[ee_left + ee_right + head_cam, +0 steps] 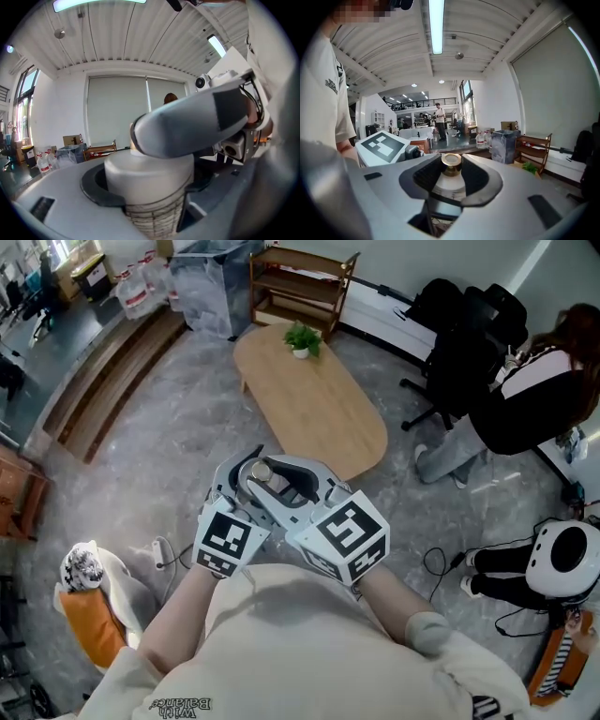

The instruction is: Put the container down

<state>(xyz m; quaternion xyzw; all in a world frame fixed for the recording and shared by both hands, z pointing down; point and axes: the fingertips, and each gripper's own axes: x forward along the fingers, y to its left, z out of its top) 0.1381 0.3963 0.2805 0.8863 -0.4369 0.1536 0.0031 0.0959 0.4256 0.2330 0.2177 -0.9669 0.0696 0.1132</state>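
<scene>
1. I hold the container [265, 474] in the air close in front of me, above the floor and short of the near end of the low wooden table [323, 418]; it rests on nothing, so the putting down is not yet done.
2. My left gripper [150, 194] is clamped on the white body, its dark pads cupping the wall on either side; I judge that this grip bears the weight.
3. My right gripper [451, 177] is closed partway round the top, its pads against both sides of the gold cap [451, 161]; that, I think, steadies the top so the container does not tip.
4. The two grippers cross at the container, one low and one high; two grips on one thing suggest a smooth or top-heavy load, roughly upright as it is.
5. The table's near half is bare wood; the potted plant [302, 338] stands at its far end; so the near edge looks like the natural spot to set down.
6. Counted: one container; one cap; two grippers, both on it; one table; one plant.
</scene>
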